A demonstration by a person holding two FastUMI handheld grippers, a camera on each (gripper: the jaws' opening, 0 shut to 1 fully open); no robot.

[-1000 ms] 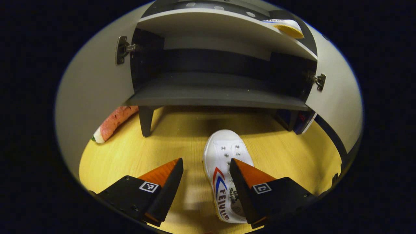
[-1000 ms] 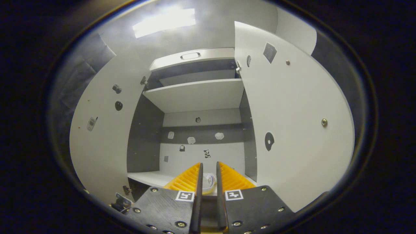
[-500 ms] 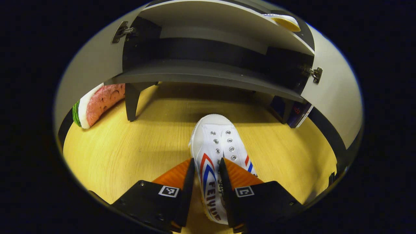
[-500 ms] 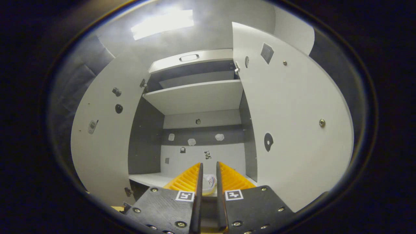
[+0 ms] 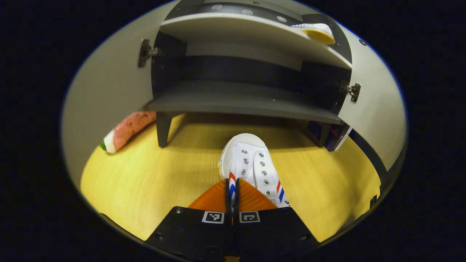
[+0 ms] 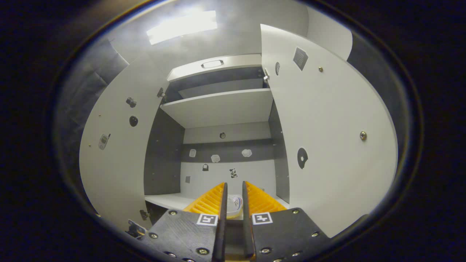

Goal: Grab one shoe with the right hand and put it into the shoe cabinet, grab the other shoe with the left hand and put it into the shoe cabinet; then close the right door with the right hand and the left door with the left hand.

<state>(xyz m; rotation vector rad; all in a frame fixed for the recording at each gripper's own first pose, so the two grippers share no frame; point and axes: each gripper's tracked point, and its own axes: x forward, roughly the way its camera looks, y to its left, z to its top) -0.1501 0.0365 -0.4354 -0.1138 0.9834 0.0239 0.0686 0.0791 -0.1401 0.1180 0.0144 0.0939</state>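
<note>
A staged recording booth rather than a lived-in home — a small grey-and-white shoe cabinet (image 5: pixel 240 102) on short dark legs stands on a yellow wood-grain surface (image 5: pixel 153 178). Its two white doors (image 6: pixel 327 145) hang open, dotted with little stickers, as is the back panel (image 6: pixel 225 160). A watermelon-slice cushion (image 5: pixel 125 131) lies behind one leg — a prop. Padded grey wall panels (image 6: pixel 98 76) and a bright ceiling light (image 6: pixel 182 25) enclose it.

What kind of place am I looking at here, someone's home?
Probably a mock-up of a home entryway. A shoe cabinet stands with both doors open on a wooden floor, one white shoe lies in front, and another shoe sits on a shelf.
</note>
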